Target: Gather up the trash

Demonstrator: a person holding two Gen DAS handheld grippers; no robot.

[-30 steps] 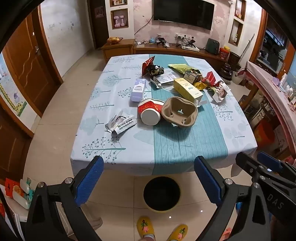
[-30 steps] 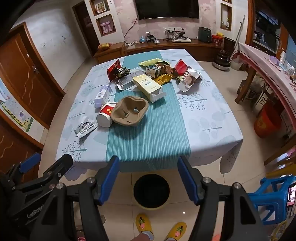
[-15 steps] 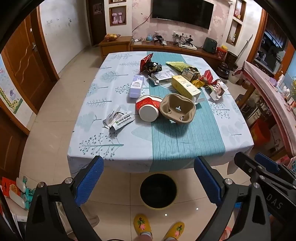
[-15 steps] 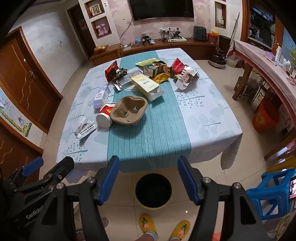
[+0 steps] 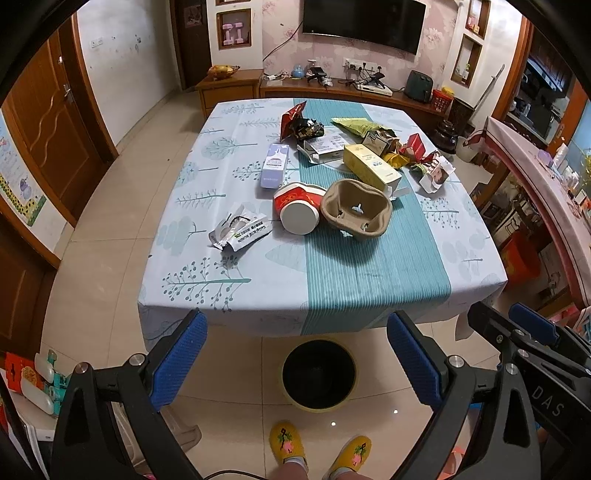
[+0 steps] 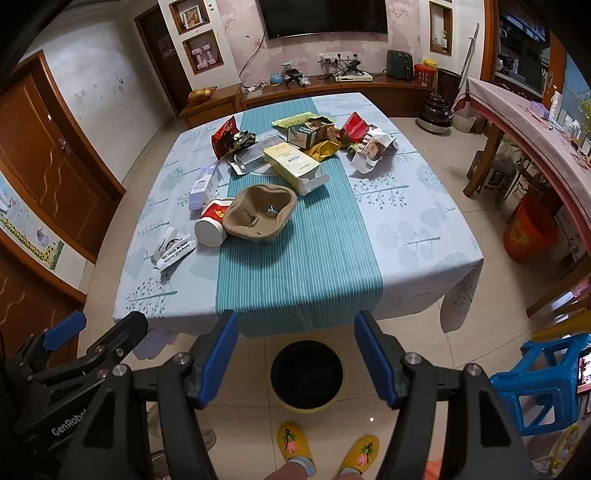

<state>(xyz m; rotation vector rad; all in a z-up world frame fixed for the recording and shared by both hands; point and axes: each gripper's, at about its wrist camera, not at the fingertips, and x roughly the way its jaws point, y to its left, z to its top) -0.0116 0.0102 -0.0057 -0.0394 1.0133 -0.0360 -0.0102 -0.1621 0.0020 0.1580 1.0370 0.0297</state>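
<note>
Living room around a cloth-covered bench [image 5: 369,280].

Blue-and-teal tablecloth [image 6: 417,236] with tree prints draped over the bench edges. Beyond it, a dark television [image 5: 364,22] on the pink wall above a low wooden cabinet [image 5: 229,86] carrying a fruit bowl [image 5: 222,70] and tangled cables. Wooden doors [image 5: 51,122] along the left wall. Off to the right, an orange bucket [image 6: 530,229] and a blue plastic stool [image 6: 535,376] on the tiled floor. Yellow embroidered slippers [image 6: 293,441] at the bottom edge.
</note>
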